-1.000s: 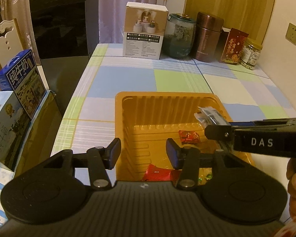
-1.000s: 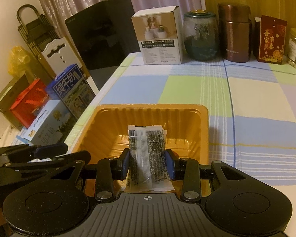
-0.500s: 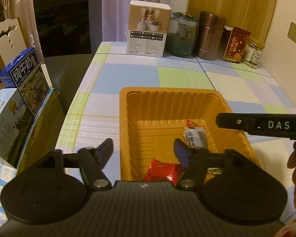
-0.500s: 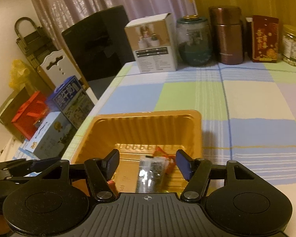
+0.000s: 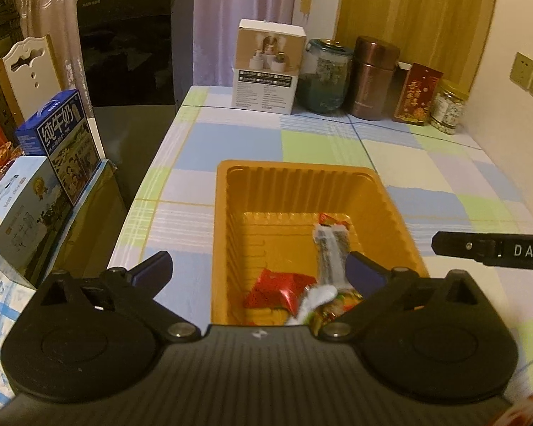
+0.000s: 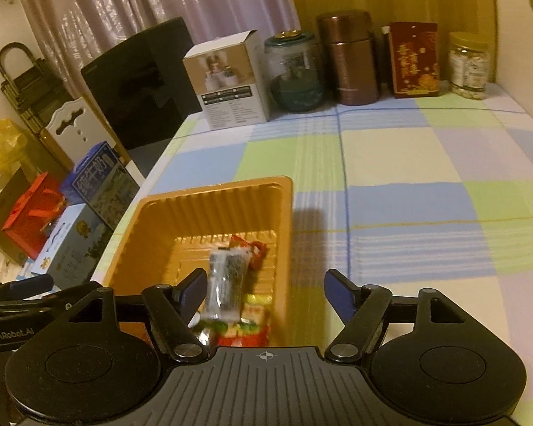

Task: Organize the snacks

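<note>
An orange plastic tray point(image 5: 295, 170) sits on the checked tablecloth. In it lie a clear seaweed packet point(image 5: 332, 252), a red packet point(image 5: 284, 289), a small red candy point(image 5: 328, 218) and colourful sweets point(image 5: 334, 310). My left gripper point(image 5: 259, 268) hovers over the tray's near end, its jaws opening wide and touching nothing. My right gripper point(image 6: 266, 289) hangs above the tray's right wall point(image 6: 284, 220), jaws opening; the seaweed packet point(image 6: 227, 280) lies loose below them. One of the right gripper's fingers point(image 5: 479, 248) shows in the left wrist view.
Along the far edge stand a white box point(image 5: 266, 67), a glass jar point(image 5: 323, 78), a copper canister point(image 5: 371, 78), a red carton point(image 5: 415, 96) and a nut jar point(image 5: 446, 106). A black appliance point(image 5: 131, 53) and milk cartons point(image 5: 60, 135) flank the table's left edge.
The right gripper let go of the seaweed packet, which dropped into the tray. Both pairs of jaws spread wider, and both grippers drew back and up from the tray.
</note>
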Motion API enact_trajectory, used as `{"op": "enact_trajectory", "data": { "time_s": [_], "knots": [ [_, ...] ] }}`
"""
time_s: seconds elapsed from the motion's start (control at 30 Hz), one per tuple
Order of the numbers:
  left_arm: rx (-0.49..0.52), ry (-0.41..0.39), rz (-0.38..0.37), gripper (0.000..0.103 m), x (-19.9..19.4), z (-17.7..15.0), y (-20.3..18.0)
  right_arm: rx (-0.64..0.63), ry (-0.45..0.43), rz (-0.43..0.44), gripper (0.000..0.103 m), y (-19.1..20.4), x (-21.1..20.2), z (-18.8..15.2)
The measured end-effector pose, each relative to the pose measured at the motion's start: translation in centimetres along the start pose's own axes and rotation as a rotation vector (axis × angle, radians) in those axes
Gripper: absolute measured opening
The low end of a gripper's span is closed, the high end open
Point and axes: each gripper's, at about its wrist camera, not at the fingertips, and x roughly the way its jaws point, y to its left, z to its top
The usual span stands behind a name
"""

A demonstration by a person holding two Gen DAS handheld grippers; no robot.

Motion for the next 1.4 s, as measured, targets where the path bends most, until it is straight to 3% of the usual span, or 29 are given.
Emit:
{"op": "enact_trajectory", "data": {
  "time_s": [0.8,1.4],
  "knots": [
    [0.008,-0.04,0.016,0.103,-15.3,-6.6,-5.6,-0.103,-0.014,-0.056,0.074,2.7,-14.8,-8.7],
    [0.034,-0.063,0.029,0.103,-21.0,-9.8,-7.4,-0.105,-0.083,-0.091,0.074,3.7,-22.0,-12.1]
  ]
}}
